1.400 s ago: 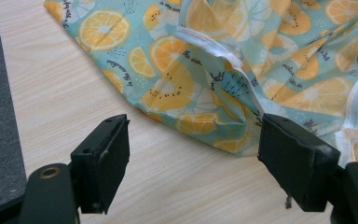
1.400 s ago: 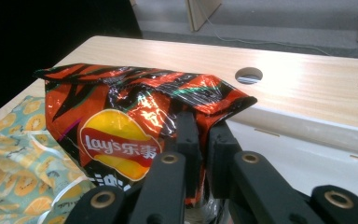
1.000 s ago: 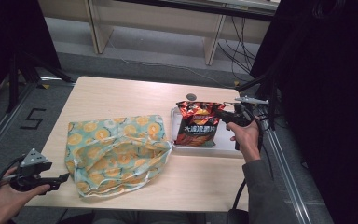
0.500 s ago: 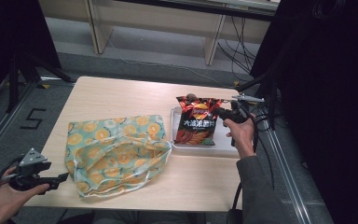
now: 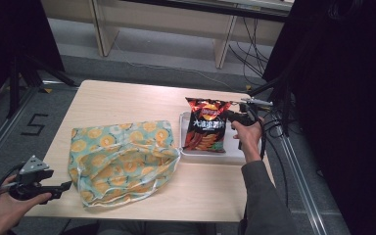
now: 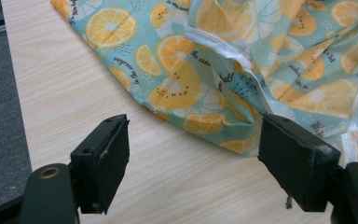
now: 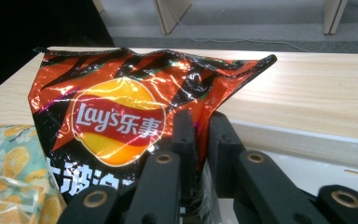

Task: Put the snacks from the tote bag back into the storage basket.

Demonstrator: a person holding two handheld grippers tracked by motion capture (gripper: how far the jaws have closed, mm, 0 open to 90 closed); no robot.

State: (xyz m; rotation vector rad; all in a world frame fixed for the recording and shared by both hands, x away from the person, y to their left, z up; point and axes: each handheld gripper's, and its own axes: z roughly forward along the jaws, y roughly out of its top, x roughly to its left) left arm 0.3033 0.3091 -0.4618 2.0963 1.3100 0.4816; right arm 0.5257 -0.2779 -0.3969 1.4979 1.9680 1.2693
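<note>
right gripper (image 7: 200,135) clamps the "lay's" chip bag (image 7: 121,121); left gripper (image 6: 191,158) wide open, holding nothing

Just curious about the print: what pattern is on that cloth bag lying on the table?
The cloth bag is light teal with orange citrus slices, clearest in the left gripper view.

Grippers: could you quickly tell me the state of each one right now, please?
Left gripper: open, holding nothing, at the fabric bag.
Right gripper: shut on the chip bag.
</note>
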